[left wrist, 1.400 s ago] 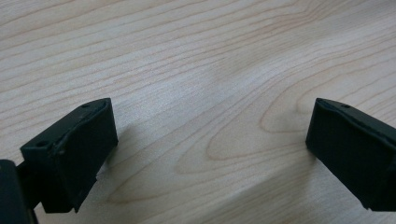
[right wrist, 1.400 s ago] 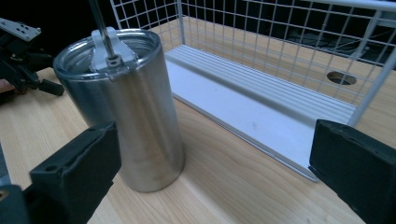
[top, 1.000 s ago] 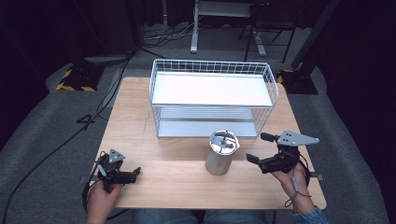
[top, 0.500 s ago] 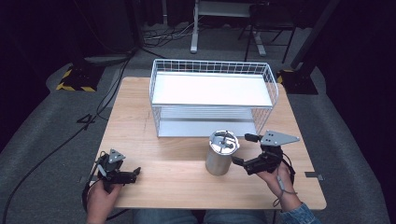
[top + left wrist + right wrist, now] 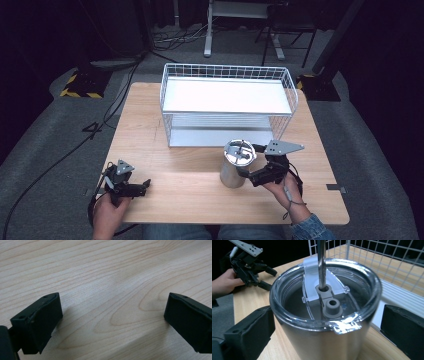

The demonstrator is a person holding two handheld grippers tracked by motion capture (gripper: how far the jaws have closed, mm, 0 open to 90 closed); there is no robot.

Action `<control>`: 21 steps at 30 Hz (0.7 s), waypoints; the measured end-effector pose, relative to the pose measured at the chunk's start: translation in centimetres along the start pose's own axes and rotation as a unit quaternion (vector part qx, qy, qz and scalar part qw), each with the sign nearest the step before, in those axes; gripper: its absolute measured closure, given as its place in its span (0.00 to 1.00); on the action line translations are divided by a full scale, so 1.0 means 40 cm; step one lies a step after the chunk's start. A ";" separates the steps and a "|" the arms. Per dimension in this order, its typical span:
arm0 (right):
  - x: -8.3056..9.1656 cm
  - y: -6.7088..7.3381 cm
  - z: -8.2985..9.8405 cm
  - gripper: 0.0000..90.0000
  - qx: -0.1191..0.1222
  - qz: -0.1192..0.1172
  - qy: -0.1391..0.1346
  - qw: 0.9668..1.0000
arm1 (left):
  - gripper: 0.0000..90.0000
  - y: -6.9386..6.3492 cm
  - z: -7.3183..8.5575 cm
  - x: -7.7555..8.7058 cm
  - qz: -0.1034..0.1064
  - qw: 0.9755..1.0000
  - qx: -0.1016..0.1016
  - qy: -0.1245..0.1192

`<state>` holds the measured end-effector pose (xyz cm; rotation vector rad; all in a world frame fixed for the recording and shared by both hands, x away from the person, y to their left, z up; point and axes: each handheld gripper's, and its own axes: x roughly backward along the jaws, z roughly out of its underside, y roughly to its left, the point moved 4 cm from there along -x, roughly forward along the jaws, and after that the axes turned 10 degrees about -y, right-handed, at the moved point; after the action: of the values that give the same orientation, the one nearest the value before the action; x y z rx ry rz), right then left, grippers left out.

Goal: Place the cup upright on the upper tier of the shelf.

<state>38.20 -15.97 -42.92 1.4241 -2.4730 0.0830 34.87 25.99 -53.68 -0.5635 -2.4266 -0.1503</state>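
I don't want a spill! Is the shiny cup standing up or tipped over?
Standing up. The steel cup sits on its base on the table, its clear lid facing upward.

You sit at light wooden table (image 5: 190,195), grain plain under even overhead light. Grey carpet (image 5: 50,130) spreads round it, room beyond you dark. Black cable (image 5: 65,155) snakes across floor at your left. Yellow-black striped block (image 5: 80,85) sits far left. White stand legs (image 5: 207,30) and dark chair base (image 5: 285,35) ahead.
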 end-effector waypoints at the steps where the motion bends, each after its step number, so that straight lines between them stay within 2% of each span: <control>1: -0.012 0.000 0.006 0.00 -0.001 -0.003 0.004 1.000 | 0.02 0.000 0.000 0.000 0.000 1.000 0.000 0.000; 8: -0.043 -0.002 0.021 0.00 -0.005 -0.010 0.008 1.000 | 0.02 0.000 0.000 0.000 -0.001 1.000 0.000 -0.001; 15: -0.069 -0.001 0.034 0.00 0.006 -0.008 0.001 1.000 | 0.02 0.000 0.000 0.000 -0.001 1.000 0.000 -0.001; 21: -0.085 -0.004 0.046 0.00 0.003 -0.011 0.011 1.000 | 0.02 0.000 0.000 0.000 -0.001 1.000 0.000 -0.001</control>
<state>39.56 -13.57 -45.61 1.4454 -2.4397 0.1006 34.87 25.98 -53.69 -0.5620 -2.4292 -0.1497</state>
